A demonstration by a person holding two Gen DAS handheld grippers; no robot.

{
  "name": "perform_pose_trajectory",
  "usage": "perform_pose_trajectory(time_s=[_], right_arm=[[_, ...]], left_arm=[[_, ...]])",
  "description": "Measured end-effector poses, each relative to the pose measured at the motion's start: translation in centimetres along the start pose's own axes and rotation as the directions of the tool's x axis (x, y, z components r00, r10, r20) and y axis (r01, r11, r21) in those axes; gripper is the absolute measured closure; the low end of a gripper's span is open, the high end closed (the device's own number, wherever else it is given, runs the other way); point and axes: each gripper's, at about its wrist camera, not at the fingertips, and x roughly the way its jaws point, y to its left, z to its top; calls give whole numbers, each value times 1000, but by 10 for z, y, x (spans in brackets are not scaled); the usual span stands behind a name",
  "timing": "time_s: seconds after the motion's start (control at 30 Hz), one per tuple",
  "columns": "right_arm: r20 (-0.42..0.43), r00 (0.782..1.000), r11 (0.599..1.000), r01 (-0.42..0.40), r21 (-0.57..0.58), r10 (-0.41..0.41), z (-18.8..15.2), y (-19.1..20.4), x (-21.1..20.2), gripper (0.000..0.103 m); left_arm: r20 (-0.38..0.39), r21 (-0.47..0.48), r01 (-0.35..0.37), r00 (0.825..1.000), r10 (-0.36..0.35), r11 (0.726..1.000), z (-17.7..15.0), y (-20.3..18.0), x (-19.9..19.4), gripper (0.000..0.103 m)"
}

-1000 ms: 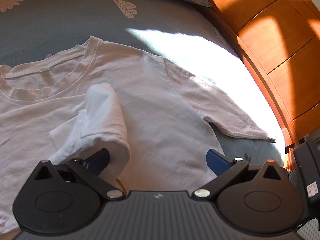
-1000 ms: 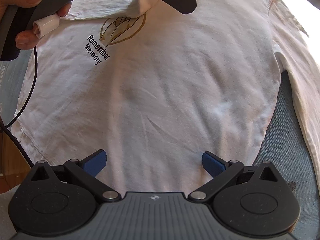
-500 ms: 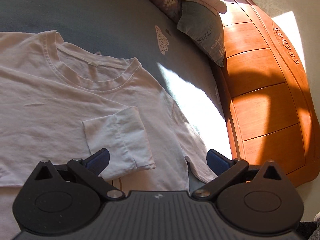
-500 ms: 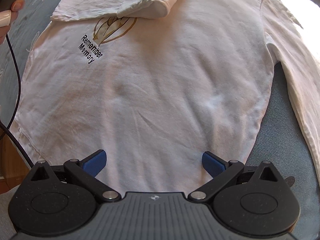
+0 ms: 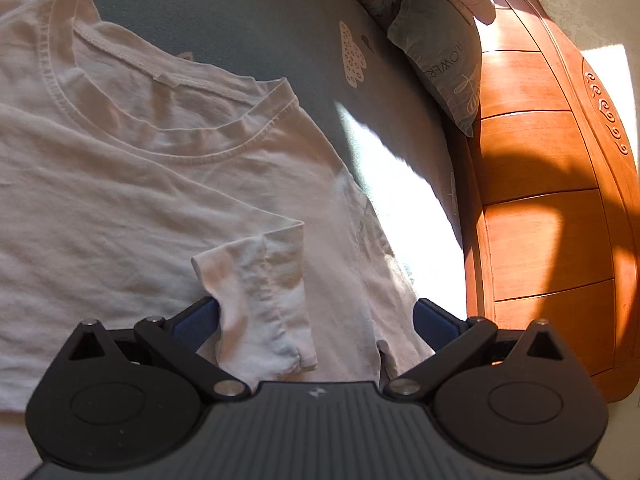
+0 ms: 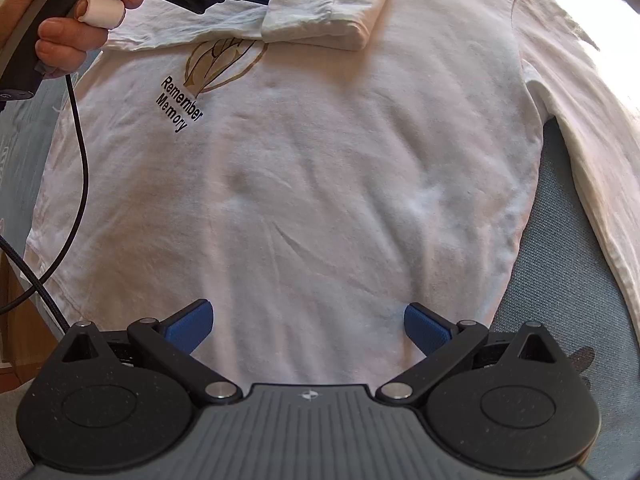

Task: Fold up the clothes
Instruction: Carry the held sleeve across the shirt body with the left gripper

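Both claws agape over white T-shirt (image 6: 320,168)

White printed T-shirt (image 6: 320,168) flat on bed, one sleeve (image 6: 328,12) folded inward

Folded sleeve (image 6: 328,4) lies on shirt (image 6: 320,180), on bed (image 5: 240,12).

A white T-shirt (image 5: 132,200) lies spread flat on a grey-blue bed (image 5: 248,8), collar toward the far side. Its short sleeve (image 5: 260,300) is folded inward over the chest, lying between the wide-apart blue fingertips of the left gripper (image 5: 316,320). A grey pillow (image 5: 440,56) leans against the orange wooden headboard (image 5: 540,208), beside a sunlit patch.
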Motion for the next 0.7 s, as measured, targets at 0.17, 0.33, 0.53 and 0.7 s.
perform_pose_trajectory(time_s=[0.17, 0.33, 0.53, 0.7], right_arm=[[4, 1000, 1000, -3, 0, 3, 1, 2, 0, 0], [4, 1000, 1000, -4, 1, 4, 0, 1, 0, 0], [11, 1000, 1000, -11, 10, 11, 0, -2, -2, 0], [14, 1000, 1000, -11, 1, 11, 2, -3, -1, 0]], left_arm=[[-76, 67, 214, 975, -209, 975, -1, -48, 28, 1], [-116, 151, 262, 962, -246, 953, -4, -75, 27, 1], [41, 128, 59, 997, -64, 990, 5, -36, -22, 1], [8, -27, -75, 997, 75, 997, 6, 17, -17, 1]])
